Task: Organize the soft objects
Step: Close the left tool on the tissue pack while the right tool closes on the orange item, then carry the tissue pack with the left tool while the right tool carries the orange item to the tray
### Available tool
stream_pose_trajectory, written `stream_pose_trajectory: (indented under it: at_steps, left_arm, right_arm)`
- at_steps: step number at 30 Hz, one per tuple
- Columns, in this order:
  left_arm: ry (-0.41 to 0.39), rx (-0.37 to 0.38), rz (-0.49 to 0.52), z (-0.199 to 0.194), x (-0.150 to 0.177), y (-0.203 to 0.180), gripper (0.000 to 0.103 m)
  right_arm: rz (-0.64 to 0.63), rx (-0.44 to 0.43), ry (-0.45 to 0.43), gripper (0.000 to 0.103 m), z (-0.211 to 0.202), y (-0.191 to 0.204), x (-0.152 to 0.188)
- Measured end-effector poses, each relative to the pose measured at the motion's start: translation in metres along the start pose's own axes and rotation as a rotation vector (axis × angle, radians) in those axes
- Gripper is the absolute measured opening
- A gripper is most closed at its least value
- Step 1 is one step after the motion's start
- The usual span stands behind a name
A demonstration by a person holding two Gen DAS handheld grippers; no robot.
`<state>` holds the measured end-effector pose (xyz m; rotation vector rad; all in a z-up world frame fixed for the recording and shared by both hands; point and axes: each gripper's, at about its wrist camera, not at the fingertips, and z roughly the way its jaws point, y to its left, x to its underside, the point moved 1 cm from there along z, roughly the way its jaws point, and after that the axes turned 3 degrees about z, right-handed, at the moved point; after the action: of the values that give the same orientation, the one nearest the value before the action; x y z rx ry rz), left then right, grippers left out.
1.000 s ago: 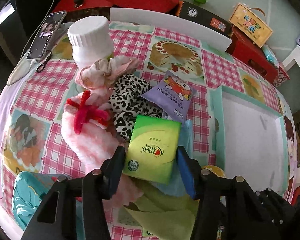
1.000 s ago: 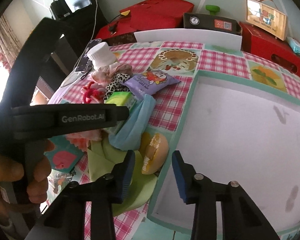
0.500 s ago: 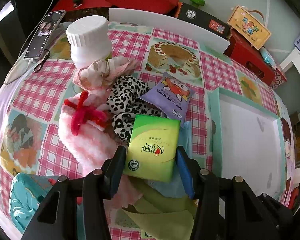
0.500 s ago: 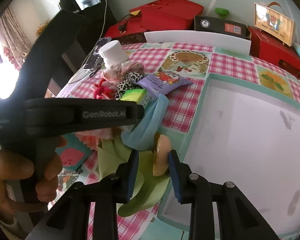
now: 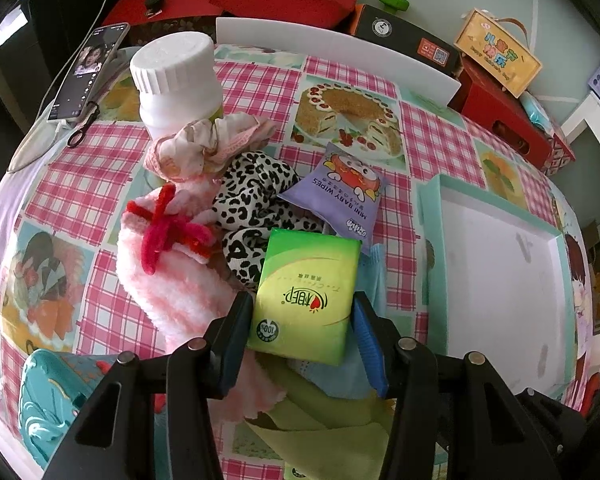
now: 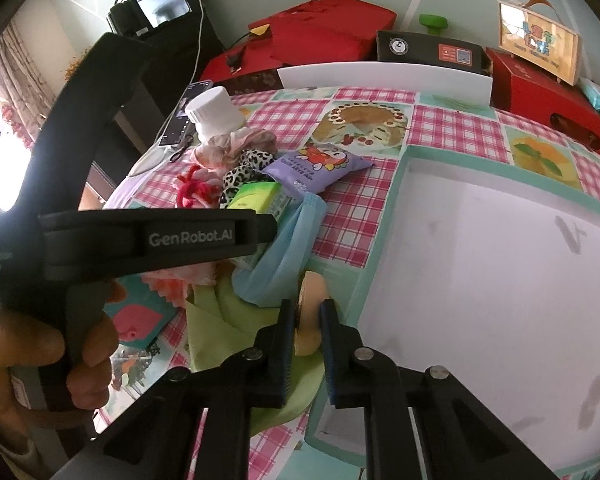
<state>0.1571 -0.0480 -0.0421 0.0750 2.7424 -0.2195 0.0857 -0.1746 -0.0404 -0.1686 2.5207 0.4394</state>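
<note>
My left gripper (image 5: 302, 316) is shut on a green tissue pack (image 5: 306, 294), held just above the pile. The pile holds a pink fluffy sock with a red tie (image 5: 168, 268), a leopard-print scrunchie (image 5: 256, 204), a pale scrunchie (image 5: 204, 146), a purple baby-wipes pack (image 5: 346, 196), a blue face mask (image 6: 284, 248) and a green cloth (image 6: 224, 320). My right gripper (image 6: 308, 318) is shut on a soft orange-and-yellow sponge (image 6: 310, 312), standing on edge beside the white tray (image 6: 480, 272).
A white bottle (image 5: 178, 80) stands behind the pile, with a phone (image 5: 88, 70) at the far left. Red boxes (image 5: 508, 116) and a black box (image 5: 404, 38) line the back edge. A teal pouch (image 5: 48, 396) lies at the near left.
My right gripper has closed on the sponge, which has turned from lying flat to standing on edge. My left gripper still holds the tissue pack, almost unmoved.
</note>
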Motion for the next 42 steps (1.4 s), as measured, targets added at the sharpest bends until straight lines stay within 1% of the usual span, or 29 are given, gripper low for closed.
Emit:
stream_pose_trajectory:
  at_steps: [11, 19, 22, 33, 42]
  left_arm:
    - [-0.01, 0.001, -0.004, -0.005, 0.001, 0.002, 0.051]
    - [-0.037, 0.001, -0.004, -0.013, 0.0, 0.003, 0.051]
    - [-0.057, -0.003, 0.0, -0.018, 0.0, 0.002, 0.051]
    - [-0.161, 0.011, 0.002, -0.056, -0.001, 0.003, 0.051]
    - [-0.186, 0.022, 0.023, -0.065, -0.003, -0.006, 0.051]
  right_arm:
    - [-0.005, 0.008, -0.004, 0.014, -0.001, 0.0, 0.0]
    - [-0.009, 0.011, -0.015, 0.013, -0.005, 0.001, -0.001]
    - [-0.01, 0.012, -0.025, 0.013, -0.009, 0.001, -0.001]
    - [-0.03, 0.008, -0.104, 0.013, -0.035, 0.008, -0.006]
    - [-0.025, 0.011, -0.126, 0.013, -0.044, 0.006, -0.007]
